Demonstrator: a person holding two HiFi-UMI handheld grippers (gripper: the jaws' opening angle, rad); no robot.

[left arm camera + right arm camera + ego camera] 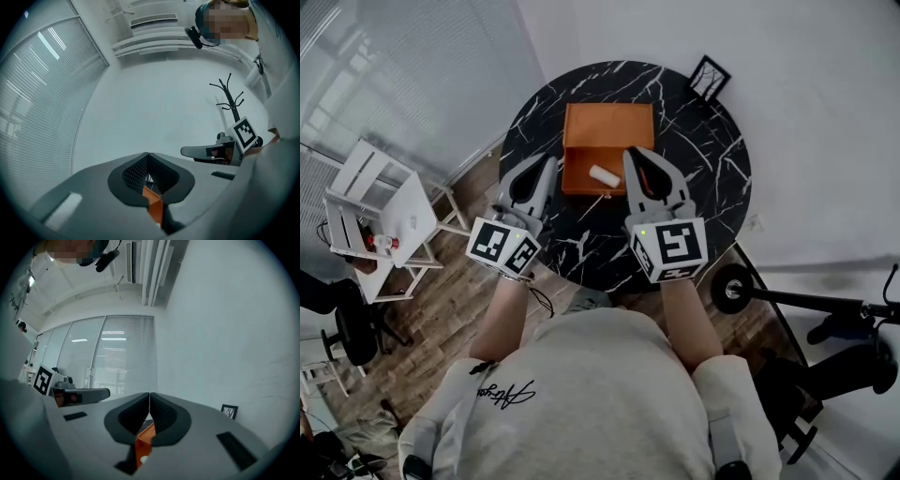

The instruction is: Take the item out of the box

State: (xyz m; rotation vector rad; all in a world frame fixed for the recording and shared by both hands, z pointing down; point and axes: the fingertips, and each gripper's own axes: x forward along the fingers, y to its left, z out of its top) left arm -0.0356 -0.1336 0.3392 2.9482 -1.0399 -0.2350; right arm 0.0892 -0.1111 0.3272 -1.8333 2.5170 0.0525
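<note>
An open orange box (pixel 581 155) lies on the round black marble table (pixel 712 178), its lid folded back away from me. A small white roll-shaped item (pixel 604 175) rests inside it. My left gripper (pixel 551 159) hovers at the box's left edge, shut and empty. My right gripper (pixel 630 152) hangs over the box's right edge, close to the item, also shut and empty. In the left gripper view the left gripper (pixel 148 154) has its jaws meeting, with the box (pixel 153 204) showing below. In the right gripper view the right gripper (pixel 149 394) frames the box (pixel 145 439) and the item (pixel 143 459).
A small black framed picture (pixel 709 79) stands at the table's far right edge. A white shelf unit (pixel 380 216) stands on the wooden floor to the left. A black wheeled device (pixel 733 288) sits at the right, and a coat stand (pixel 229 101) is against the wall.
</note>
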